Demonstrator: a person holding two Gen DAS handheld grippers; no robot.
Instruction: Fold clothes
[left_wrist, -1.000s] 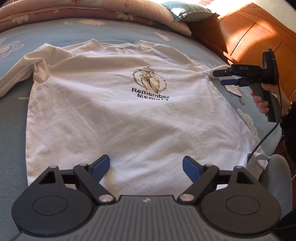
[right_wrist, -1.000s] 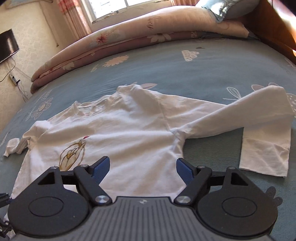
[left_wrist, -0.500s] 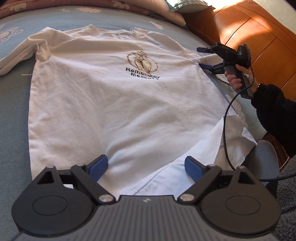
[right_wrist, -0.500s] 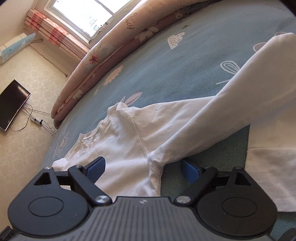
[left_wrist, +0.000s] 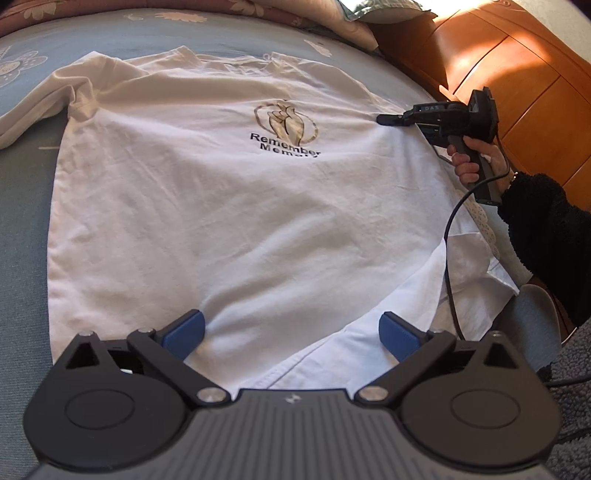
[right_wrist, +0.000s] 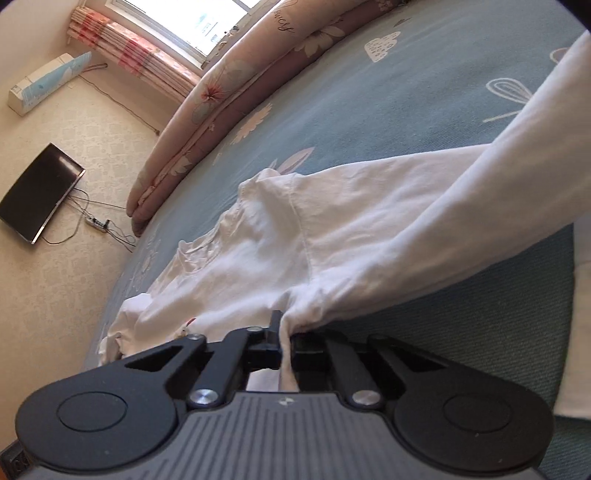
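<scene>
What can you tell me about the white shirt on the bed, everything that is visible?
The white shirt is long-sleeved, of thin, lightly creased cloth that looks like cotton. It lies face up and spread flat on the blue patterned bed sheet. Its chest bears a golden hand emblem above the black words "Remember Memory". The right gripper has pinched the cloth where one sleeve joins the body. The left gripper hovers over the hem with its fingers opening, gripping nothing.

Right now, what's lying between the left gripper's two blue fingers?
The left wrist view shows the white shirt's bottom hem lying between the left gripper's opening jaws, its fingers apart and not pressing the fabric.
</scene>
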